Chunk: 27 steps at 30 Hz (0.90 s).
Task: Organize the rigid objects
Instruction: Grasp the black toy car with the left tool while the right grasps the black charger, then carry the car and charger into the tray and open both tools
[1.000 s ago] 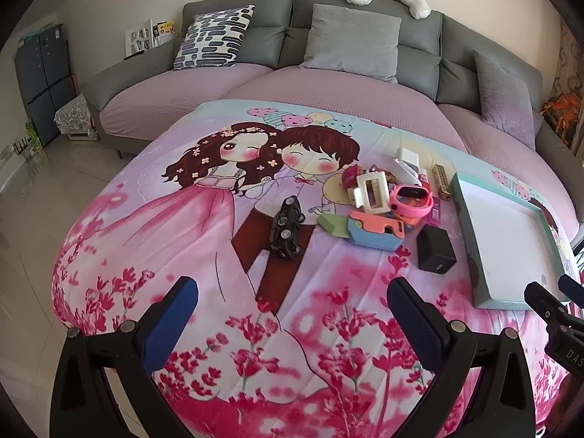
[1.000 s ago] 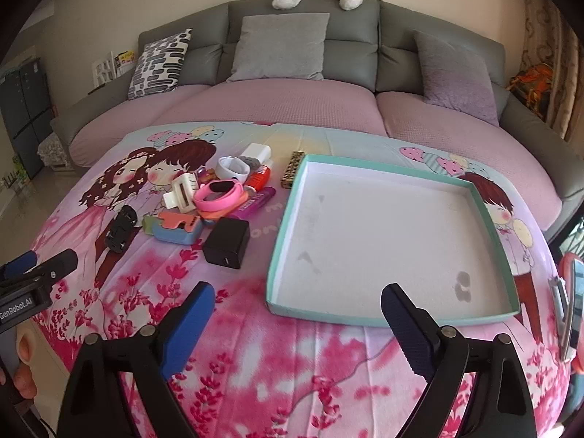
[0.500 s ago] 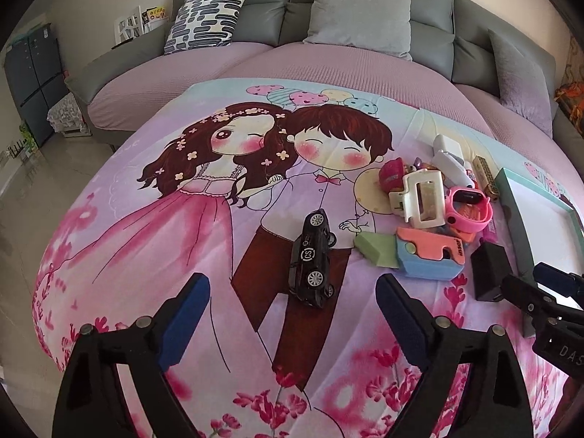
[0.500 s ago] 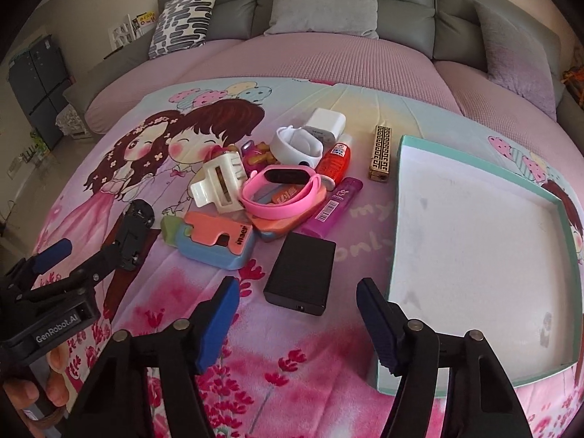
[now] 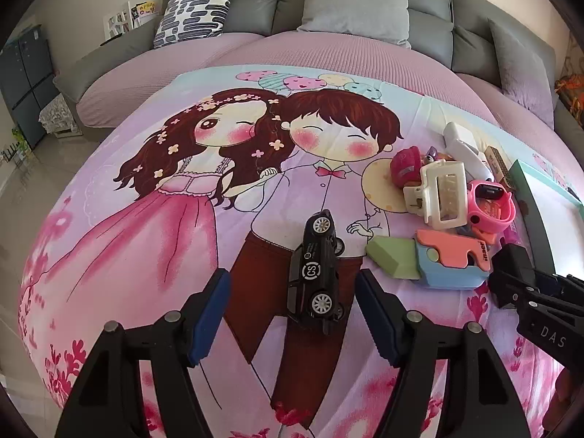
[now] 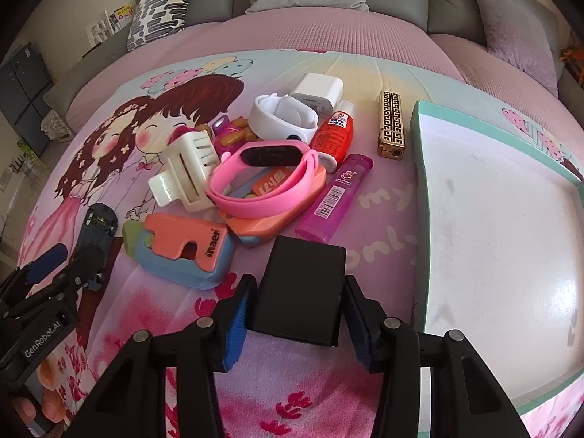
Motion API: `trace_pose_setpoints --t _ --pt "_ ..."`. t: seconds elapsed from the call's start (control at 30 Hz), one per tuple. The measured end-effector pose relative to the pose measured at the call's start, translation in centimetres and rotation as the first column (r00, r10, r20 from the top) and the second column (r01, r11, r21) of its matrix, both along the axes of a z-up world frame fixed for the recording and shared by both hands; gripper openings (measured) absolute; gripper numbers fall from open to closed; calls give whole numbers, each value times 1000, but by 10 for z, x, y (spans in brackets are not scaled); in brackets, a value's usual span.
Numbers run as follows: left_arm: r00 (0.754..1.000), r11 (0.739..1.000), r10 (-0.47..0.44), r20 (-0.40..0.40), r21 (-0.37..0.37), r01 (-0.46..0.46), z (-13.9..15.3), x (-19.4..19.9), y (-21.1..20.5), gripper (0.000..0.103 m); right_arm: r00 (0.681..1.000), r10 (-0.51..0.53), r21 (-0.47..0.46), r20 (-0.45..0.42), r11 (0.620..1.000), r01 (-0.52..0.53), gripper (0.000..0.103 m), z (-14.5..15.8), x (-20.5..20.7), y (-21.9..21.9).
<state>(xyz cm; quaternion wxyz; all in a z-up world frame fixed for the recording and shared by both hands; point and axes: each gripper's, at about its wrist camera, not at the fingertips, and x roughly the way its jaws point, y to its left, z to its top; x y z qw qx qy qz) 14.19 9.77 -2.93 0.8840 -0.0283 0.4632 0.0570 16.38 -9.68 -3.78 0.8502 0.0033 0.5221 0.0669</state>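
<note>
On the printed cartoon cloth (image 5: 175, 226) covering the table, the left gripper (image 5: 292, 323) straddles a glossy black toy car (image 5: 317, 273); its ribbed blue pads are closing but stand clear of the car's sides. The right gripper (image 6: 295, 323) is closing round a matte black rectangular box (image 6: 301, 288), pads just beside its flanks; contact cannot be told. Toward the table's far edge lies a heap of hard plastic: a cream hair claw (image 6: 182, 175), a smooth pink wristband (image 6: 262, 186), a translucent magenta lighter (image 6: 334, 197). Toward the right edge sits a shallow teal-rimmed white tray (image 6: 419, 197).
</note>
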Motion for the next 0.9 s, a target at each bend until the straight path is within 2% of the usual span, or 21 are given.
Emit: trace_pose_setpoints --t 0.03,0.13,0.23,0.37,0.4,0.67,0.9 --pt "1000 1000 -1 1 2 1 -1 1 0 71 1000 -3 0 -1 1000 3 49 0 1 0" --pt "1000 1000 -9 -8 -3 9 -3 3 -2 58 1000 -14 -2 -5 1000 14 46 0 2 -1" --pt "1000 1000 -7 -25 -15 7 -7 6 -2 54 1000 -26 2 -8 1000 26 46 0 3 0" --pt "999 1000 -13 -32 -27 12 -9 8 -2 37 999 -34 3 -14 999 34 45 -1 4 -1" --pt "999 999 -18 -34 -38 17 -9 8 -2 30 999 -35 3 -15 999 35 44 -1 4 -1" --pt "1000 999 -14 3 -43 14 10 -5 -2 30 999 -47 78 17 996 45 44 20 -8 -10" --pt "997 998 -32 66 -48 35 50 -20 -12 30 995 -31 120 93 993 19 44 62 -27 -20"
